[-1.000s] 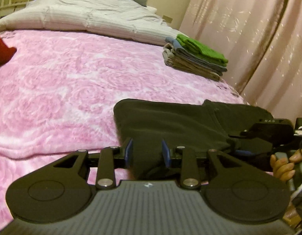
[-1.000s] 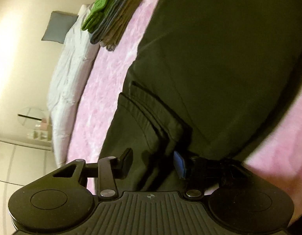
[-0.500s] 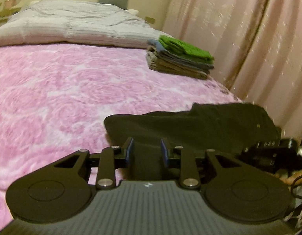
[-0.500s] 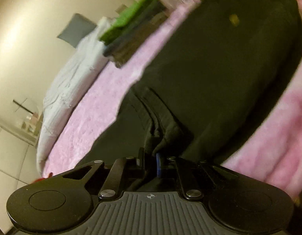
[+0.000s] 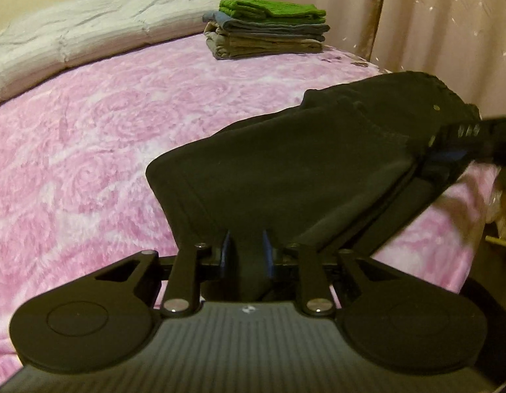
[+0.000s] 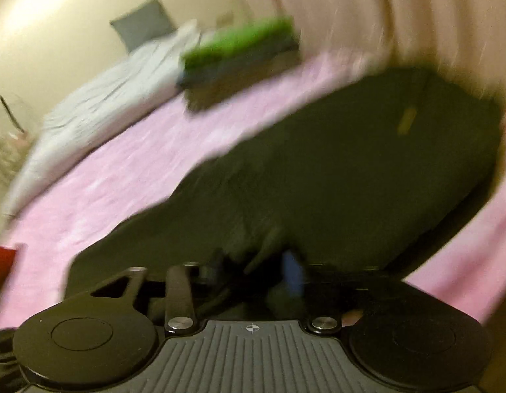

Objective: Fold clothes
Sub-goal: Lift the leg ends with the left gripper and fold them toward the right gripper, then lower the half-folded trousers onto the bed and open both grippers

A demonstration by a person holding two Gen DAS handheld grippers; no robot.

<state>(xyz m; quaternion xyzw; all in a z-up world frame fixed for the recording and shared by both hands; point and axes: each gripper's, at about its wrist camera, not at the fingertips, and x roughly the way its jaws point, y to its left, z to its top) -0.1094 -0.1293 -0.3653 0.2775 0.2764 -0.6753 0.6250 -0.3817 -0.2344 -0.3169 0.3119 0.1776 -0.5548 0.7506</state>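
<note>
Folded black trousers (image 5: 318,163) are held up over the pink bedspread (image 5: 89,131). My left gripper (image 5: 246,255) is shut on the near folded edge of the trousers. My right gripper (image 5: 446,160) shows at the right of the left wrist view, clamped on the trousers' right side. The right wrist view is blurred; there the trousers (image 6: 351,170) fill the middle and my right gripper (image 6: 256,268) is closed on a bunch of the cloth.
A stack of folded clothes (image 5: 269,29) with a green item on top lies at the far side of the bed near the pink curtain (image 5: 433,16). A grey quilt (image 5: 89,32) lies across the head. A red item (image 6: 2,258) lies at the left.
The right gripper has closed on the trousers. Both grippers have lifted the trousers off the bed, and the views have swung toward the folded stack.
</note>
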